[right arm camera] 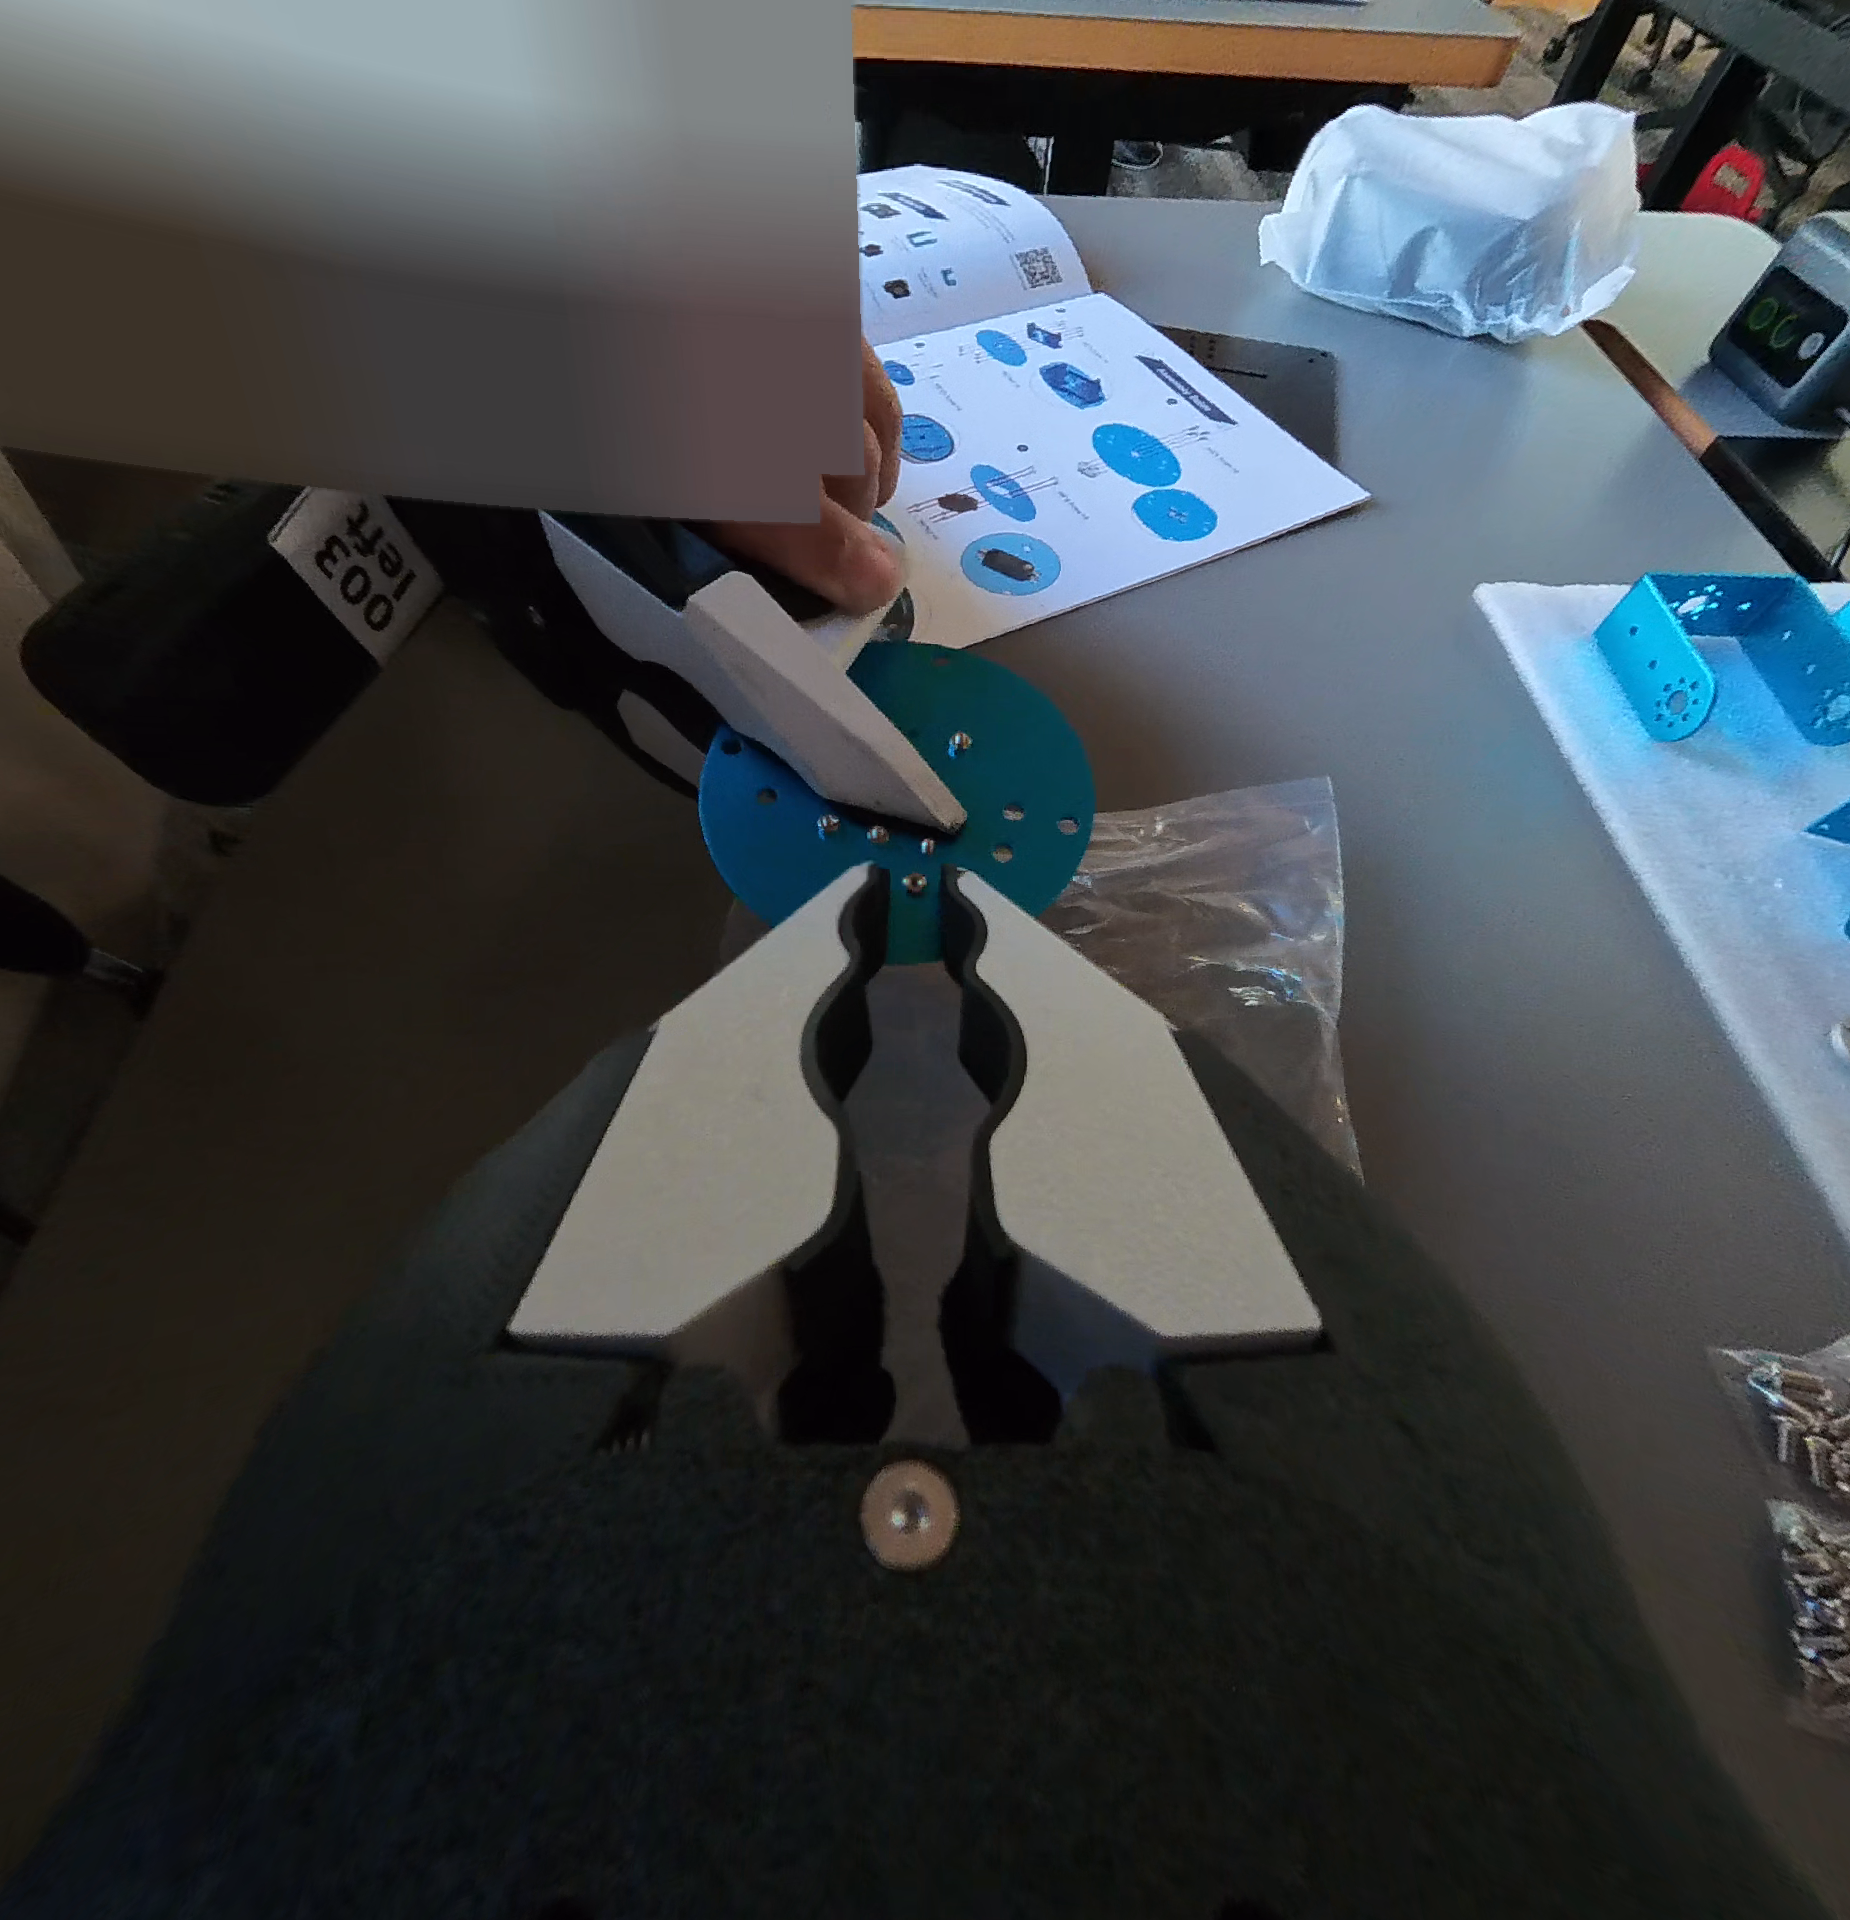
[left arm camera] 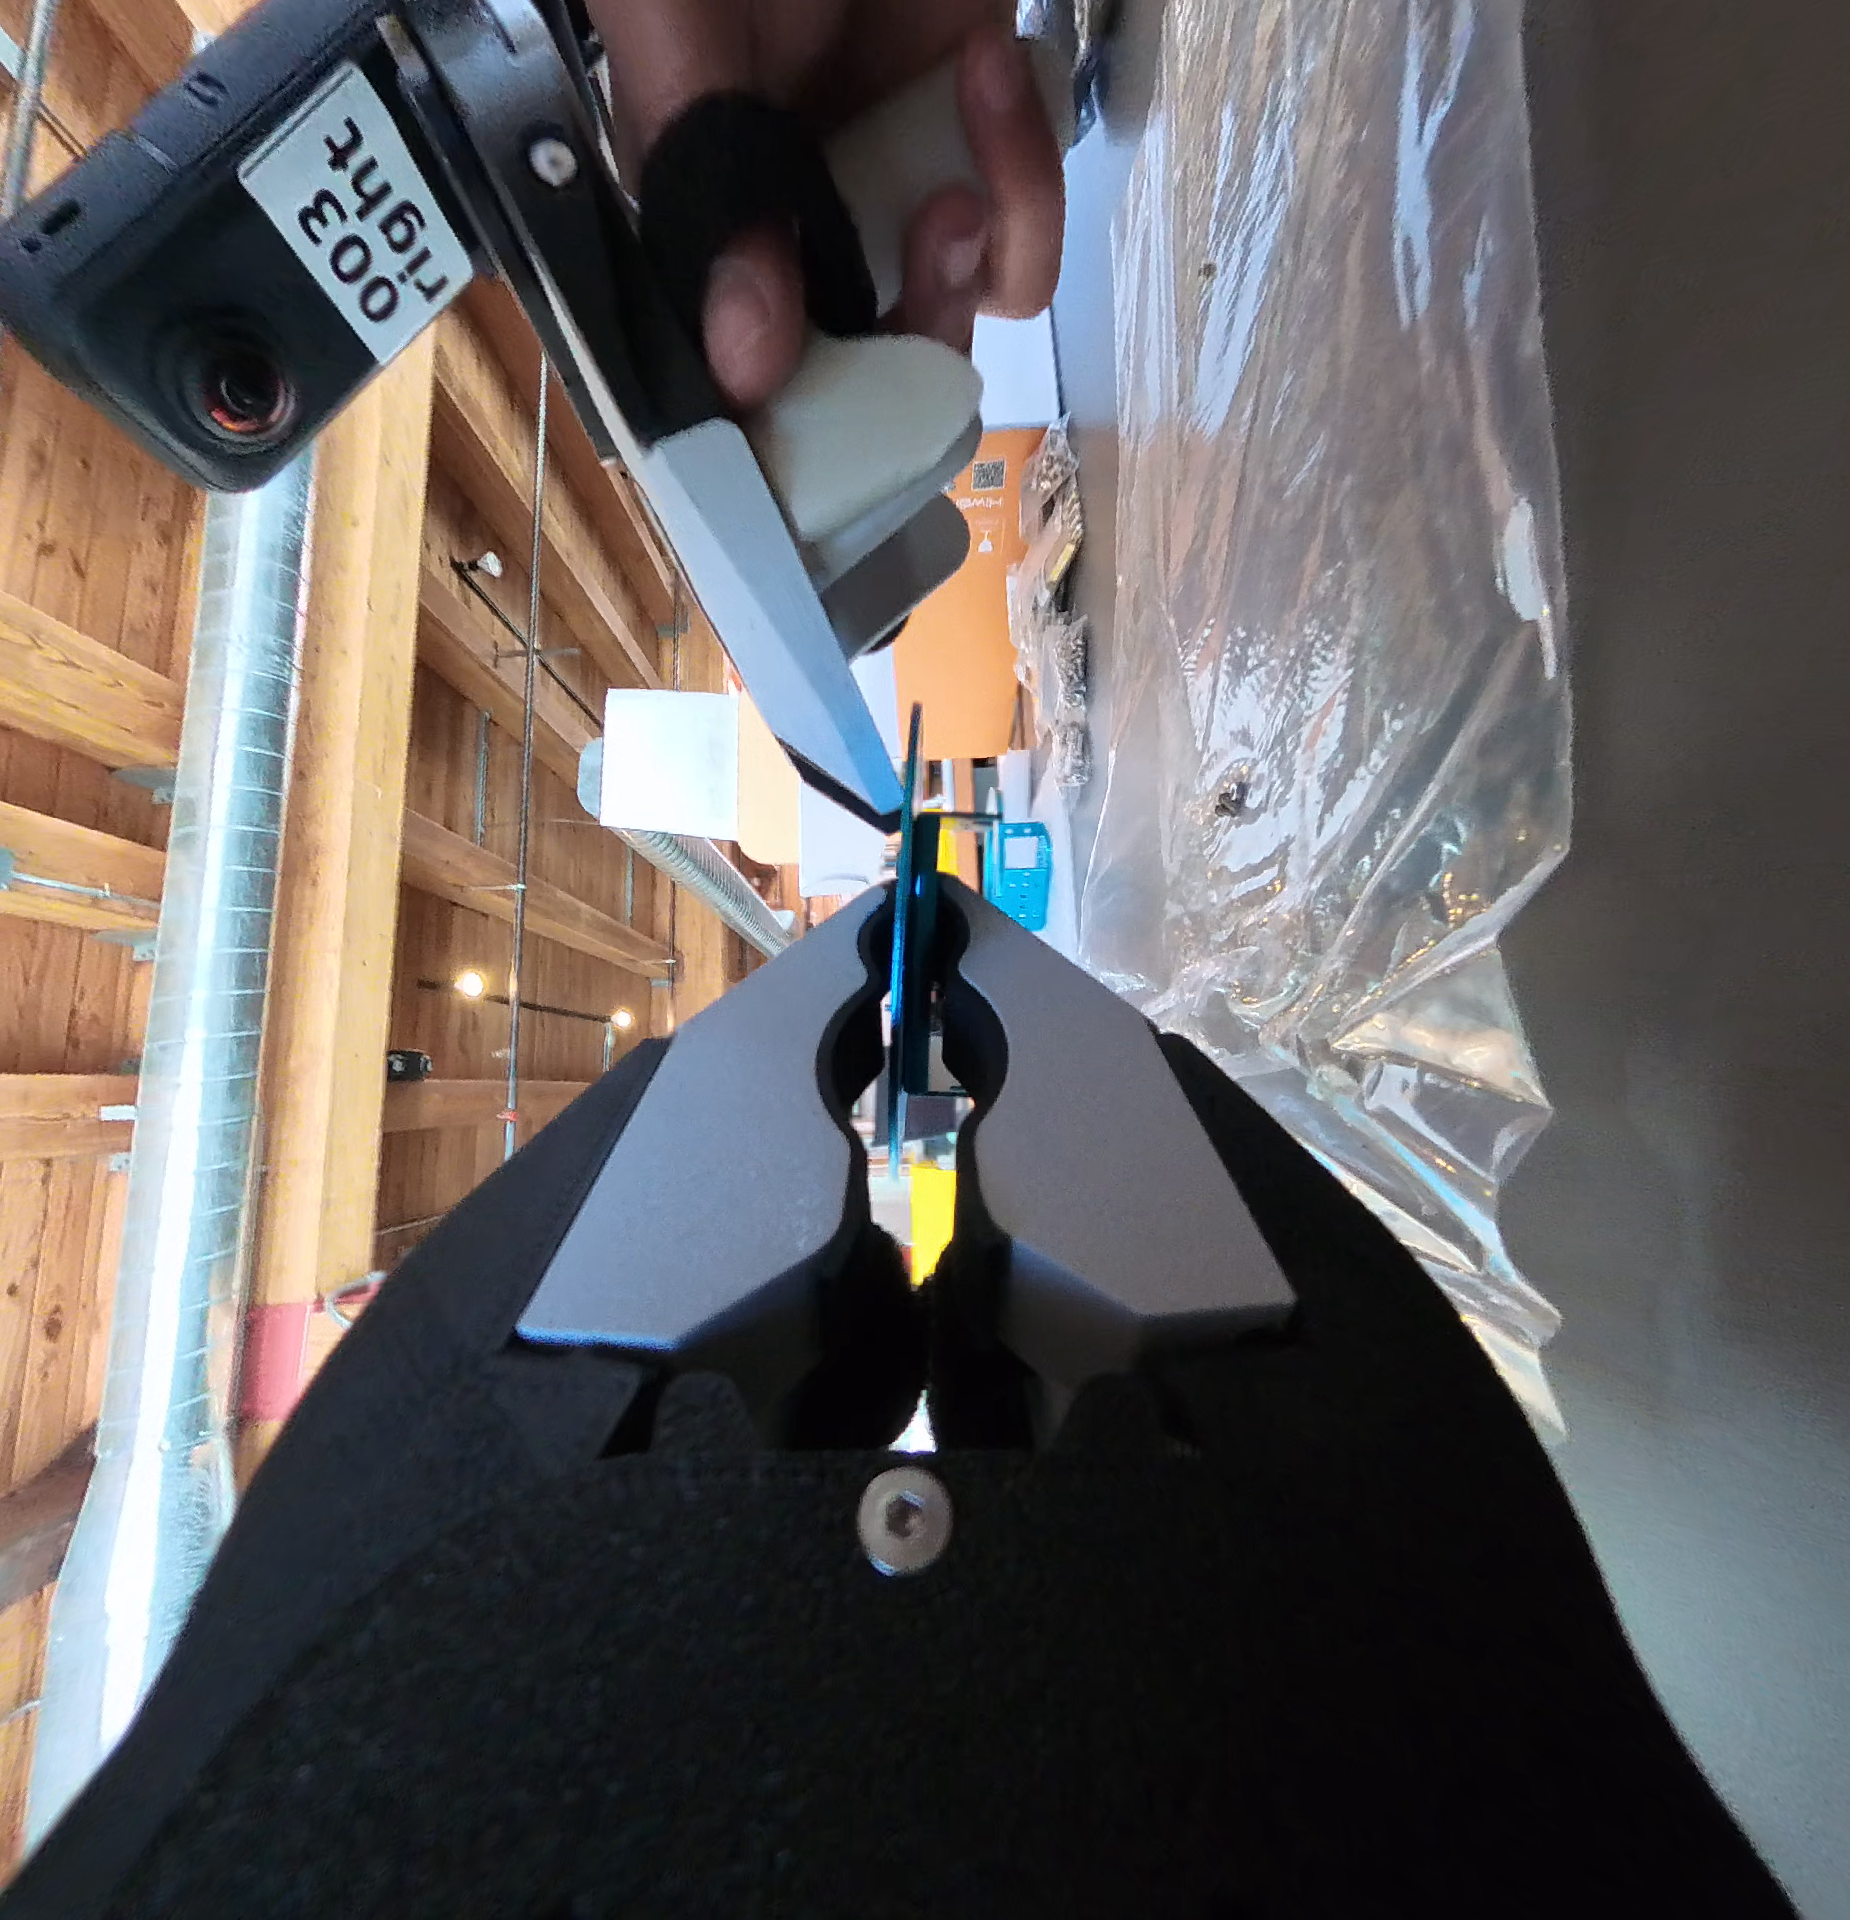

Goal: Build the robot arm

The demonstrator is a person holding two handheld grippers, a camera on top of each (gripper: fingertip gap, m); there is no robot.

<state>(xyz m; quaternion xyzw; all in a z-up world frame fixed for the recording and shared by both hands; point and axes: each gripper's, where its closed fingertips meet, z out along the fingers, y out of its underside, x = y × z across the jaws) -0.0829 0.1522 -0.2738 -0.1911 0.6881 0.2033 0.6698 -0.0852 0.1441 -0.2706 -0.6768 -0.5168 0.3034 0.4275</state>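
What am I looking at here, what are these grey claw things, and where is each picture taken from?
They are two hand-held grippers: two-finger clamps a person works by hand, each with a camera looking along its fingers. One picture comes from the left gripper, the other from the right gripper. The left one is clamped on a round blue disc with holes, held above a grey table. The right one's tips sit at the disc's face beside a small screw; whether it grips is unclear. On the table lie an open booklet, a clear bag, bags of screws and blue brackets on a white board.
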